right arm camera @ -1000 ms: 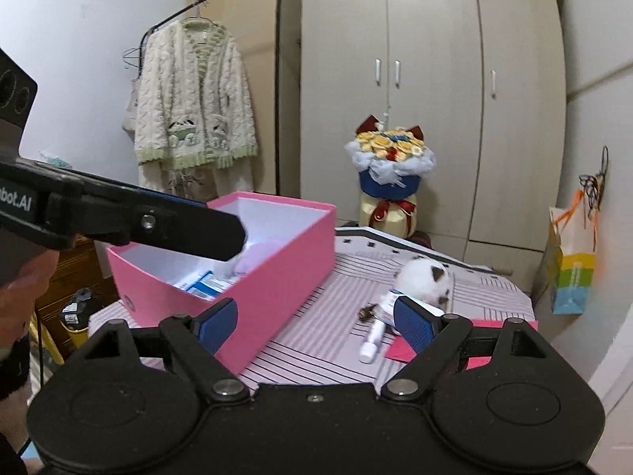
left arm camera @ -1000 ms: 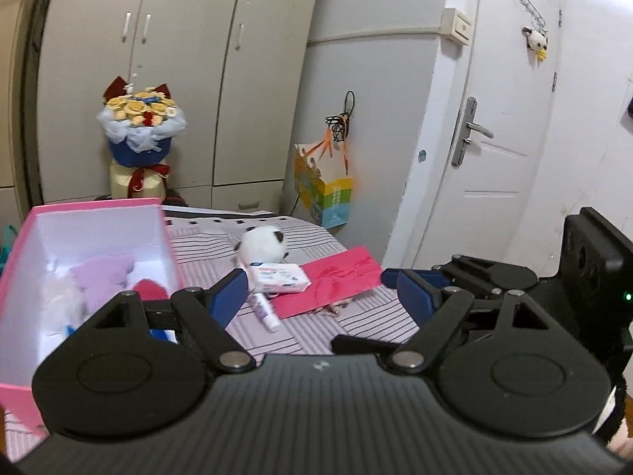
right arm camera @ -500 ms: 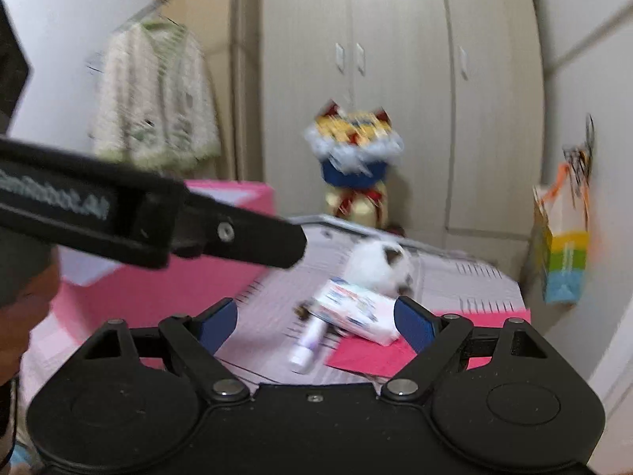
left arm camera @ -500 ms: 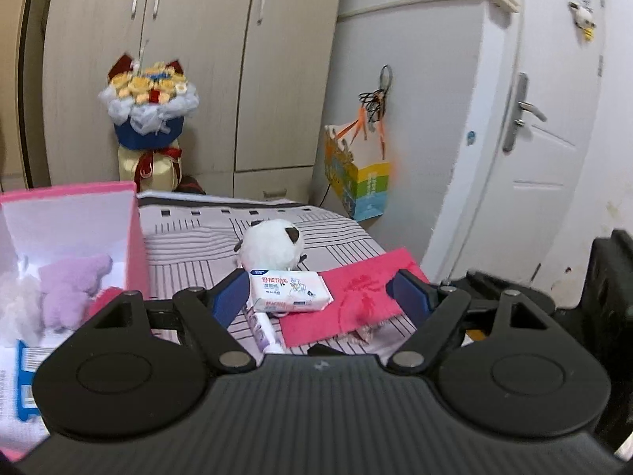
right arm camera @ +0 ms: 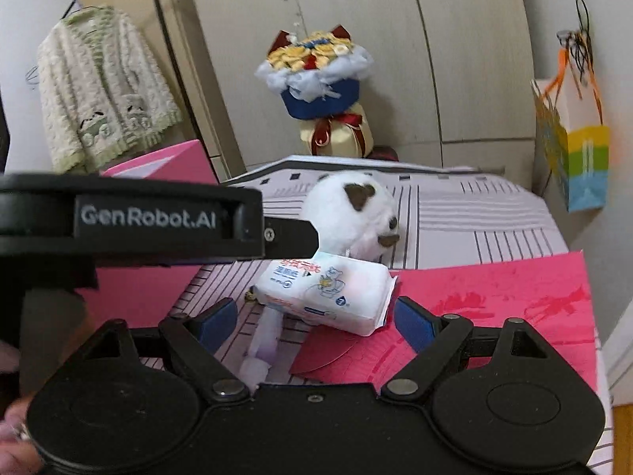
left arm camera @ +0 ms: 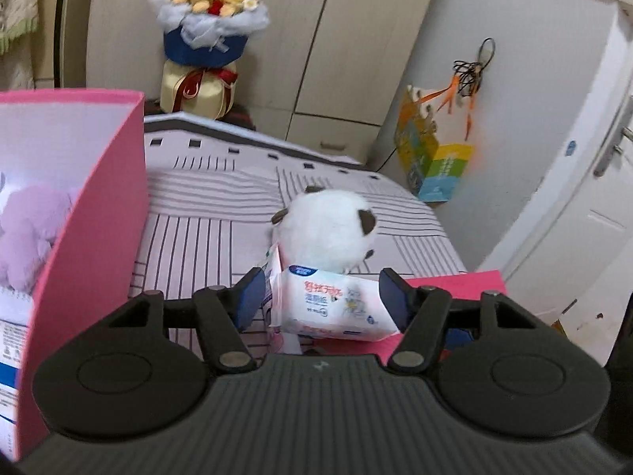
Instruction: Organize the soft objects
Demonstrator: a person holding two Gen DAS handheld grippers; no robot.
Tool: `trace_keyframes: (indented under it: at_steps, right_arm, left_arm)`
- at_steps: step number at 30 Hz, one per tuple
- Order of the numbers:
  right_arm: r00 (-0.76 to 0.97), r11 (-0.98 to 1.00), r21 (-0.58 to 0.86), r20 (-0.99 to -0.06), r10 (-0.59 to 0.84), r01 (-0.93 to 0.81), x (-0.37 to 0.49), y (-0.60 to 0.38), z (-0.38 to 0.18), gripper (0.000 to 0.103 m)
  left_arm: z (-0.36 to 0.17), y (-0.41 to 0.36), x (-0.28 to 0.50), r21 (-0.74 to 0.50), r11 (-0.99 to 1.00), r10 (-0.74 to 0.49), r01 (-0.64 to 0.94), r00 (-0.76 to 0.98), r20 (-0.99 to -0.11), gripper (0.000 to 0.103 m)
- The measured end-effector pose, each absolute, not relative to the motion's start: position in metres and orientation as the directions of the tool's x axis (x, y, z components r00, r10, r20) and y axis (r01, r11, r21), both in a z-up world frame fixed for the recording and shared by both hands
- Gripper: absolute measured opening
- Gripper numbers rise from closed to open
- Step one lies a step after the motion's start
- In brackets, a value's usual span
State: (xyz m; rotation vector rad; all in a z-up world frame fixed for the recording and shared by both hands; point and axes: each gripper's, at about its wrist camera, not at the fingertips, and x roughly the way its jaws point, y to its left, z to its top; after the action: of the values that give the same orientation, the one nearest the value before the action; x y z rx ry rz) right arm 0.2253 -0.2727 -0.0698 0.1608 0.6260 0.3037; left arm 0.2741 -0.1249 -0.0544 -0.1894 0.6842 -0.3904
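Note:
A white tissue pack (left arm camera: 332,304) (right arm camera: 324,293) lies on the striped table, leaning on a white plush toy (left arm camera: 326,229) (right arm camera: 352,213). My left gripper (left arm camera: 320,301) is open, its fingers on either side of the pack, not touching. My right gripper (right arm camera: 316,318) is open just short of the pack. A pink box (left arm camera: 91,213) (right arm camera: 166,162) at left holds a lilac plush (left arm camera: 27,229). The left gripper's body (right arm camera: 130,217) crosses the right wrist view.
A red paper sheet (right arm camera: 490,308) lies at right under the pack. A white tube (right arm camera: 263,340) lies beneath the pack. A flower bouquet (left arm camera: 209,35) stands behind the table. A colourful bag (left arm camera: 435,158) hangs by the wall. The table edge (left arm camera: 443,229) is at right.
Both grippers have moved forward and down toward the tissue pack. The left gripper's fingers now flank it. Both stayed open.

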Motion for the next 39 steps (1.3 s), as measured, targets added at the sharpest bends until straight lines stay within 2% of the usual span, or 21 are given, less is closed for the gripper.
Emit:
trace_keyframes:
  at_steps: [6, 12, 24, 28, 39]
  right_arm:
    - [0.765, 0.943, 0.249, -0.555, 0.326, -0.221, 0.231, -0.269, -0.075, 0.088]
    - [0.787, 0.96, 0.191, -0.551, 0.278, -0.205, 0.23, -0.262, -0.079, 0.075]
    - [0.824, 0.97, 0.172, -0.514, 0.237, -0.172, 0.204, -0.257, -0.071, 0.074]
    - [0.826, 0.976, 0.142, -0.521, 0.215, -0.164, 0.19, -0.253, -0.066, 0.076]
    - [0.825, 0.984, 0.074, -0.537, 0.177, -0.163, 0.145, -0.241, -0.054, 0.076]
  left_arm:
    - [-0.064, -0.13, 0.279, -0.32, 0.896, -0.442, 0.307, 0.671, -0.594, 0.051]
    - [-0.063, -0.133, 0.272, -0.282, 0.9, -0.436, 0.333, 0.679, -0.59, 0.05]
    - [-0.058, -0.129, 0.251, -0.282, 0.895, -0.446, 0.347, 0.676, -0.586, 0.05]
    - [-0.054, -0.121, 0.243, -0.338, 0.872, -0.49, 0.355, 0.653, -0.578, 0.05]
    - [-0.048, -0.105, 0.204, -0.363, 0.831, -0.556, 0.421, 0.598, -0.577, 0.05]
